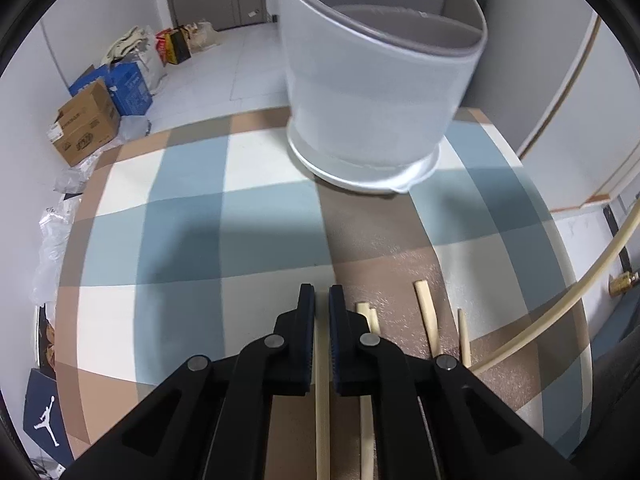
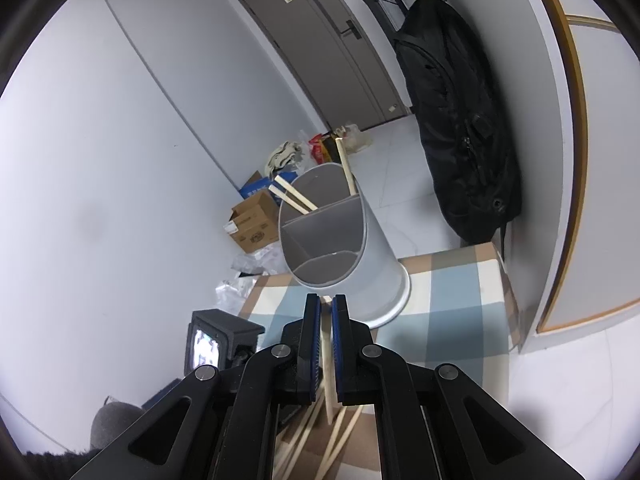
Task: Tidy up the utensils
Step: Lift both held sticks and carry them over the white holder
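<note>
A grey-white utensil holder [image 1: 372, 92] with inner dividers stands on the checked tablecloth [image 1: 200, 216]. In the right wrist view the holder [image 2: 360, 248] has three chopsticks [image 2: 296, 198] in its far compartments. My left gripper [image 1: 322, 300] is low over the table, its jaws closed around one pale chopstick [image 1: 322, 400] that lies on the cloth. Other chopsticks [image 1: 428, 316] lie just to its right. My right gripper [image 2: 327, 308] is raised above the table and shut on a chopstick [image 2: 329, 376], its tip pointing at the holder.
Cardboard boxes [image 1: 86, 120] and bags [image 1: 172, 44] sit on the floor beyond the table. A black bag [image 2: 460, 128] hangs on the wall at right. Loose chopsticks [image 2: 340, 432] lie on the cloth below the right gripper. The left gripper's body [image 2: 216, 344] shows at lower left.
</note>
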The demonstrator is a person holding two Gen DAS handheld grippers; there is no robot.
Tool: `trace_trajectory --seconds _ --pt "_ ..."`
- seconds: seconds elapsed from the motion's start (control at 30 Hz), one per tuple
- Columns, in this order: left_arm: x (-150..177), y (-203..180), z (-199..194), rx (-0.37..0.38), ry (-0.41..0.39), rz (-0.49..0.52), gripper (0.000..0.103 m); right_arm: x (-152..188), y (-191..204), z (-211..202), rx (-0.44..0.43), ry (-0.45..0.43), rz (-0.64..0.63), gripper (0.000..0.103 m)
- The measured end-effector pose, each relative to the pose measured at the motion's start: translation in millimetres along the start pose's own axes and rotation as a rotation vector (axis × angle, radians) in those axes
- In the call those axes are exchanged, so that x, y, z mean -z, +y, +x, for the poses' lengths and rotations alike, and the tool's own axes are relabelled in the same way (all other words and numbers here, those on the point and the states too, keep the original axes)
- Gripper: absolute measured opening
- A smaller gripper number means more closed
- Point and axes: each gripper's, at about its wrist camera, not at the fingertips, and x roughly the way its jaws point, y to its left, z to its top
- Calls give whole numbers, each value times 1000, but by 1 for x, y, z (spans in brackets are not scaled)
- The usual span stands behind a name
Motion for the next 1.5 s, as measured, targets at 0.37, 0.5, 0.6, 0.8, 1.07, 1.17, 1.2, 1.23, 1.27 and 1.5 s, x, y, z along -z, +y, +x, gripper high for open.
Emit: trace_trajectory --seconds 0.37,0.5,0.6,0.8,1.07,1.17,1.2,1.23,1.27,1.5 --pt "-10 10 -51 114 -213 -121 3 4 8 2 28 -14 -41 5" --pt "-15 14 -71 180 -296 -174 3 5 16 1 25 -20 -65 5" --pt "-18 22 -78 208 -326 -194 3 6 24 1 23 -22 -91 5" --pt "-19 35 -96 306 -443 -277 3 2 36 0 18 -19 -118 5" --pt "-37 35 -129 292 -609 -302 3 -22 45 -16 13 -32 -137 5" --pt "-51 37 -144 285 -663 -301 3 -37 50 -25 12 -41 -147 5" --pt "-56 38 -150 284 -679 -296 3 -43 52 -27 11 -45 -152 5" --pt "-63 37 -155 283 -694 -290 3 -51 54 -31 10 -50 -157 5" --pt "-67 35 -159 283 -706 -284 3 -57 55 -34 9 -56 -162 5" --pt "-99 25 -184 247 -759 -188 3 -96 68 -42 19 -84 -212 5"
